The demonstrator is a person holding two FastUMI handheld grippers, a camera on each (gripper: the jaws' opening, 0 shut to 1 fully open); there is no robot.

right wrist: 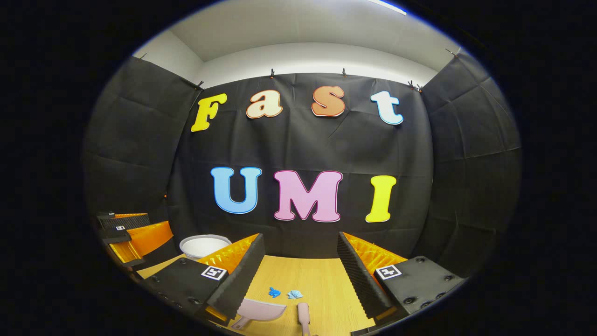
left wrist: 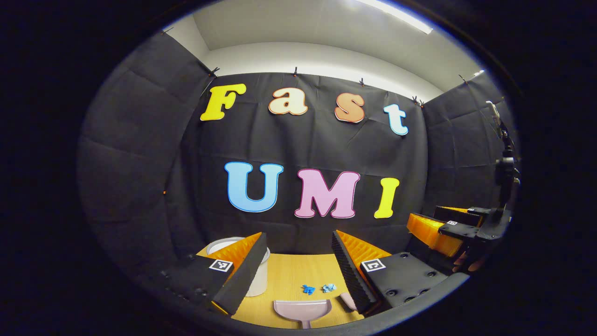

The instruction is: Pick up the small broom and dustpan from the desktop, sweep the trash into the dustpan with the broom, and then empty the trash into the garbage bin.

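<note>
Above the desktop (right wrist: 322, 280), both the left gripper (left wrist: 298, 261) and right gripper (right wrist: 301, 266) hang spread wide, holding nothing.

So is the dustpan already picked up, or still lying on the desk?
Still on the desk. The dustpan lies flat on the wooden desktop, and the left gripper is open above it, touching nothing.

Black cloth walls (left wrist: 140, 154), wooden desktop (right wrist: 322, 284), probably a ceiling striplight (left wrist: 396, 14)
</note>
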